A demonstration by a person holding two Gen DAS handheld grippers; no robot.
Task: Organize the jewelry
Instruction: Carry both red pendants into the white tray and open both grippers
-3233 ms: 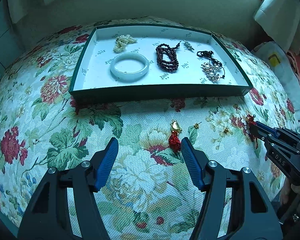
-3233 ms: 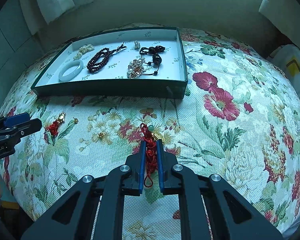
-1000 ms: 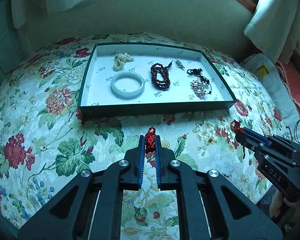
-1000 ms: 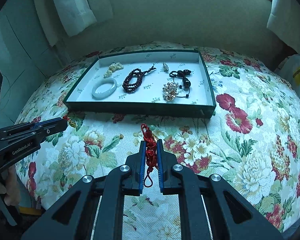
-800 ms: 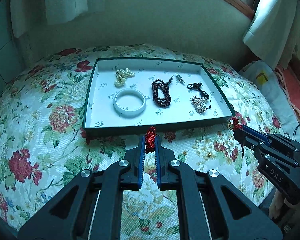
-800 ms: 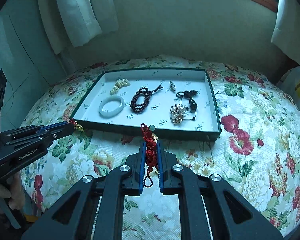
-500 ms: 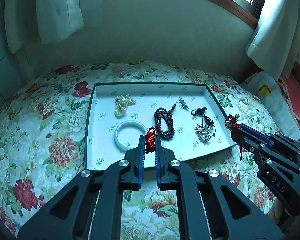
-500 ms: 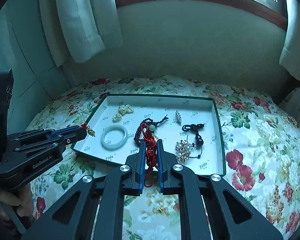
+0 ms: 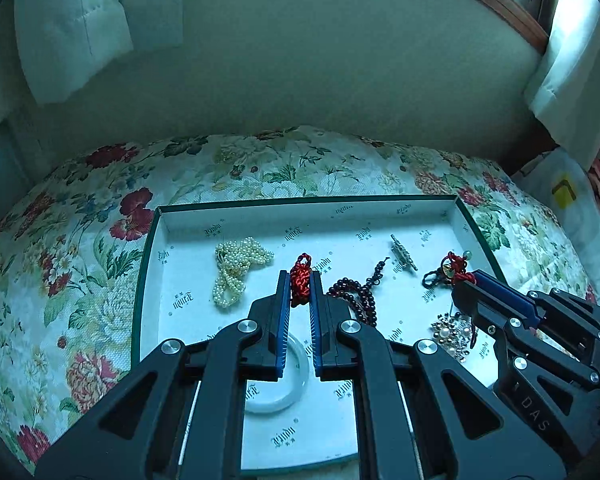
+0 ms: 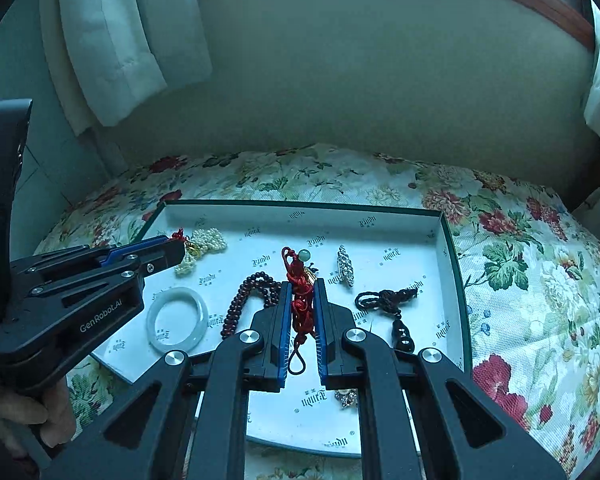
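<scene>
My left gripper is shut on a red knotted charm and hangs over the middle of the green tray. My right gripper is shut on a red knotted cord with a pale green bead, also above the tray. Each gripper shows in the other's view, the right gripper over the tray's right part and the left gripper over its left part. On the white lining lie a pearl strand, a white bangle, dark red beads, a rhinestone brooch and a black cord piece.
The tray sits on a floral cloth near a wall. A pearl flower cluster lies in the tray's near right. Curtains hang at the back left. A white bag lies off to the right. A hand holds the left gripper.
Both grippers have travelled forward from above the floral cloth to above the tray, each still carrying its red charm. The tray's contents have not moved.
</scene>
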